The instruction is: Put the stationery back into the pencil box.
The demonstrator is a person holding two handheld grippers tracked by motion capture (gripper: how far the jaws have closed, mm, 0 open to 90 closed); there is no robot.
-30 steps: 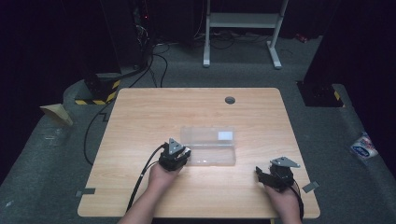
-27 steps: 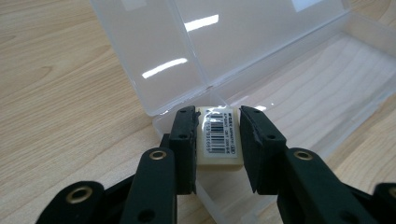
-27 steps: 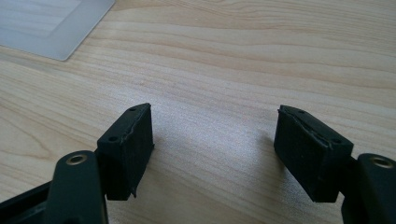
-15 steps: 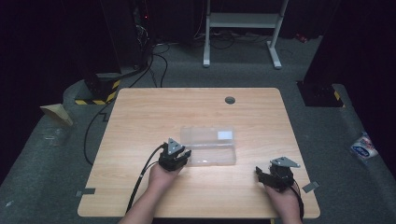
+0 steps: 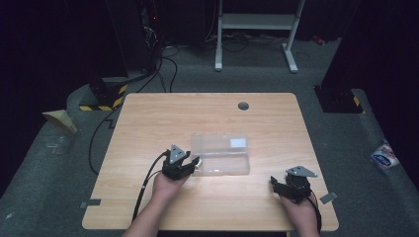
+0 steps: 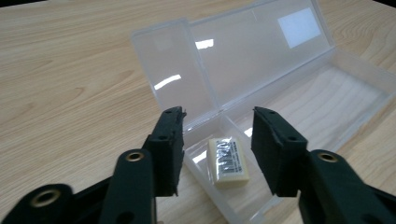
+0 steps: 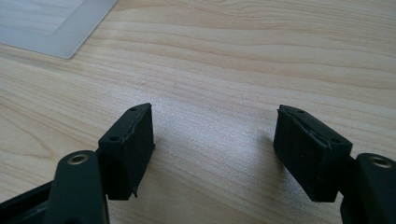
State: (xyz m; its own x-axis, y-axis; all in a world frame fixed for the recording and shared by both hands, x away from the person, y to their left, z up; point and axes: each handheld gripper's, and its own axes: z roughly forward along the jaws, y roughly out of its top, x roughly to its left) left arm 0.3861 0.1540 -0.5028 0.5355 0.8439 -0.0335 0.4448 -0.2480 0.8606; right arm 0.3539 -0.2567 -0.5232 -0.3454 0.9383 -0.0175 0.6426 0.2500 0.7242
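A clear plastic box point(image 5: 220, 154) lies open in the middle of the wooden table, its lid point(image 6: 243, 51) folded back flat. A small cream eraser point(image 6: 228, 161) with a printed label lies in the tray's near end. My left gripper point(image 6: 218, 114) hovers over that end of the box point(image 5: 192, 165). Its jaws have just been opening and stand apart; the eraser lies below the gap with neither pad touching it. My right gripper point(image 7: 214, 116) is open over bare wood near the front right of the table point(image 5: 276, 183), with nothing between its jaws.
A dark round grommet point(image 5: 243, 105) sits near the table's far edge. A corner of the box lid point(image 7: 56, 28) lies far to the left of the right gripper. On the floor are a white stand point(image 5: 257, 22), cables and a plastic packet point(image 5: 384, 157).
Almost nothing differs in the high view. The left gripper stays at the box's left end, and the right hand and the box have kept still.
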